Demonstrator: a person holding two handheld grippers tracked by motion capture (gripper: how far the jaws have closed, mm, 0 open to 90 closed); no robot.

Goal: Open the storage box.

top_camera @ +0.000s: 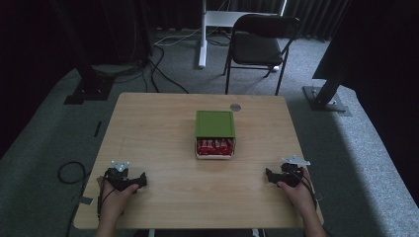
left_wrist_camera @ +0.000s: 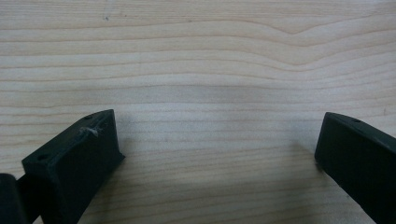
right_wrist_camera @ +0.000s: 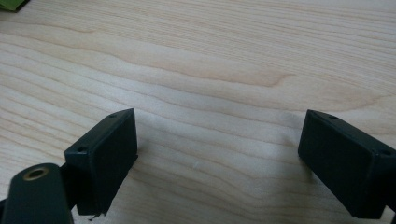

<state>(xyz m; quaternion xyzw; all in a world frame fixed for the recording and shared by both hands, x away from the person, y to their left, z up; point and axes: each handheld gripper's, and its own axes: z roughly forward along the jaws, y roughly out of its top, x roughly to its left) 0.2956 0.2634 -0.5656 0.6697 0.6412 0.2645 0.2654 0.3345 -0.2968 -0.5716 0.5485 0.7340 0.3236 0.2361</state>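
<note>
A green-lidded box (top_camera: 215, 124) sits mid-table, its lid slid back so red packets (top_camera: 214, 145) show at the near end. My left gripper (top_camera: 143, 178) rests on the table near the front left, held by a hand, pointing toward the middle. Its jaws stand wide apart over bare wood in the left gripper view (left_wrist_camera: 219, 144). My right gripper (top_camera: 267, 174) lies near the front right, also pointing inward, jaws wide with only wood between them (right_wrist_camera: 219, 149). Both grippers are well short of the box.
The wooden table (top_camera: 163, 133) carries a small grey round disc (top_camera: 235, 106) behind the box. A black folding chair (top_camera: 262, 44) and a white stand leg (top_camera: 202, 34) are on the carpet beyond the table. Dark posts flank both sides.
</note>
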